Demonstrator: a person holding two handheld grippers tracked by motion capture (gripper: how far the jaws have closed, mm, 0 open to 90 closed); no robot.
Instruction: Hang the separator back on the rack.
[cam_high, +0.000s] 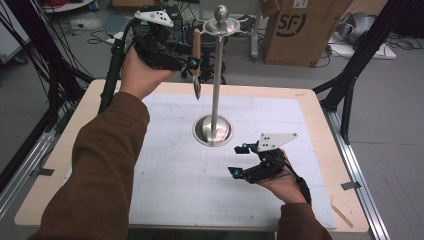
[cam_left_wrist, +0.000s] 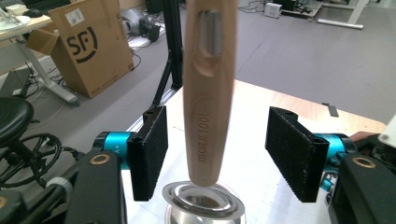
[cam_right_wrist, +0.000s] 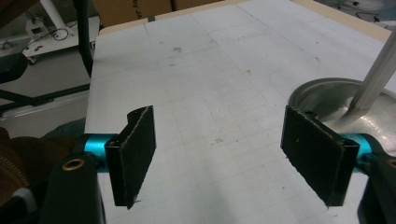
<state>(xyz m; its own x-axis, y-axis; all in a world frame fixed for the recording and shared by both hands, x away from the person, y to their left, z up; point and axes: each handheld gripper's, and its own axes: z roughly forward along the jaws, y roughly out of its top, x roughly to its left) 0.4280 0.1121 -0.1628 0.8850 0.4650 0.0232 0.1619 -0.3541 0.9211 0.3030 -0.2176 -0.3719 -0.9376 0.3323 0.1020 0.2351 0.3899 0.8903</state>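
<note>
The wooden-handled utensil (cam_high: 196, 60) is hanging from the tall steel stand (cam_high: 216, 90), its top cropped. The left gripper (cam_left_wrist: 217, 156) is standing apart around the handle, untouching; the right gripper (cam_right_wrist: 233, 158) is gaping empty.

lab: black rig frame (cam_high: 357, 60), loose cables (cam_high: 30, 55), shipping carton (cam_high: 300, 30).

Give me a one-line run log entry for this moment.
left claw: open, pads clear of wooden-handled utensil hanging on stand | right claw: open, empty, above mat near stand base
</note>
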